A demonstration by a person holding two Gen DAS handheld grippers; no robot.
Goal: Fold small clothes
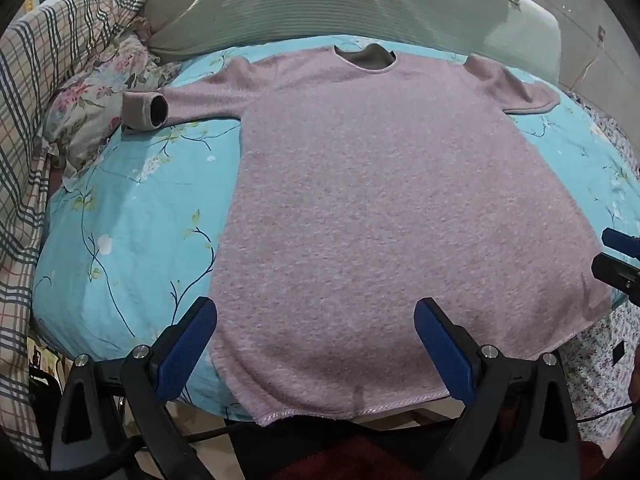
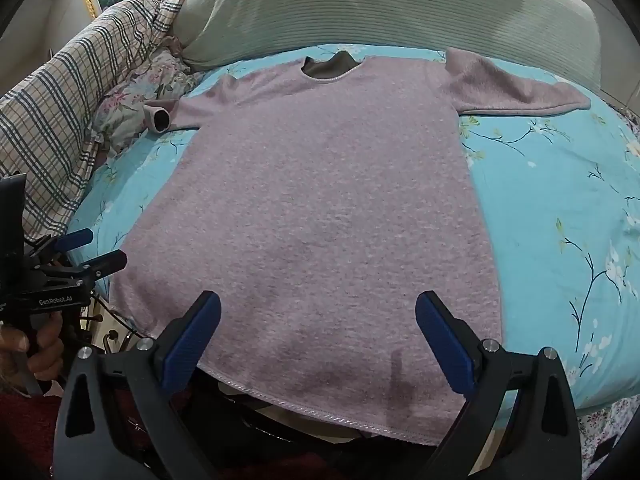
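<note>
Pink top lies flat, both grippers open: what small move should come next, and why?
Probably bring the left gripper up to the left sleeve to fold it inward. The pink top lies spread flat on the blue sheet with both sleeves out, and the right gripper holds nothing.

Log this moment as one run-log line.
stage: pre-fold | sweater: flat on bedsheet, sleeves out | left tongs: open, empty | right tongs: open, empty

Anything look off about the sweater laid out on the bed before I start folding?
The pink sweater lies flat, but its left sleeve cuff is curled up in a tube, open end facing the camera, at the floral pillow. A darker patch near the hem looks like a stain or damp spot.
</note>
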